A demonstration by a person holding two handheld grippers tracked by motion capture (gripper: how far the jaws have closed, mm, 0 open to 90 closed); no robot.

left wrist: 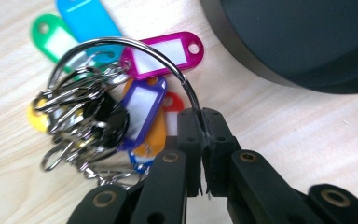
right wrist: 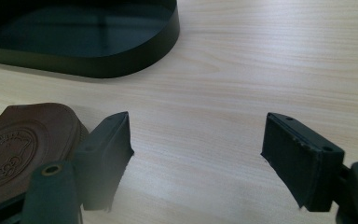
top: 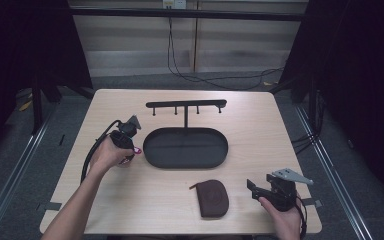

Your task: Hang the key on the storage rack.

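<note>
- High view: the pale wooden table carries a brown pouch at six o'clock and a black oval tray at centre; grey floor lies beyond.
- Right gripper, at four o'clock, is held level, jaws spread and empty.
- Left gripper, at nine o'clock, is clenched on the key ring, its bunch of coloured tags beside the tray.

A light wooden table stands on grey floor; black curtains flank a pale panelled wall.
</note>
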